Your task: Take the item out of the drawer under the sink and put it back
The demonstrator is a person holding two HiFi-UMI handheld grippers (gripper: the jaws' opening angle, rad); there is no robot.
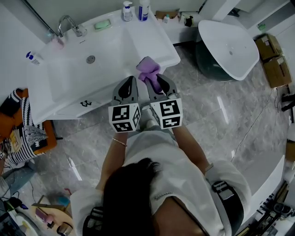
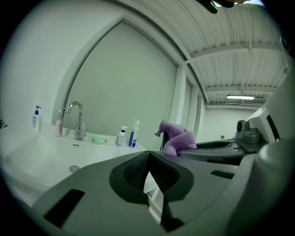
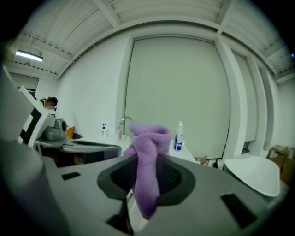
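At front right corner of sink [image 1: 69,80], right claw [image 1: 156,83] is clenched on purple cloth [image 1: 148,68]. The left claw [image 1: 130,85] is just beside it at sink front edge, clenched and empty.

The white counter [image 1: 159,46] has a sunken basin [image 1: 69,73] with a drain [image 1: 91,59]. Along its back edge stand a chrome faucet [image 1: 69,25], a pink bottle [image 1: 57,42] beside it, a green soap dish [image 1: 102,25], a blue-labelled pump bottle [image 1: 127,11] and a taller bottle [image 1: 144,10]. A small bottle [image 1: 33,58] stands at the left end.
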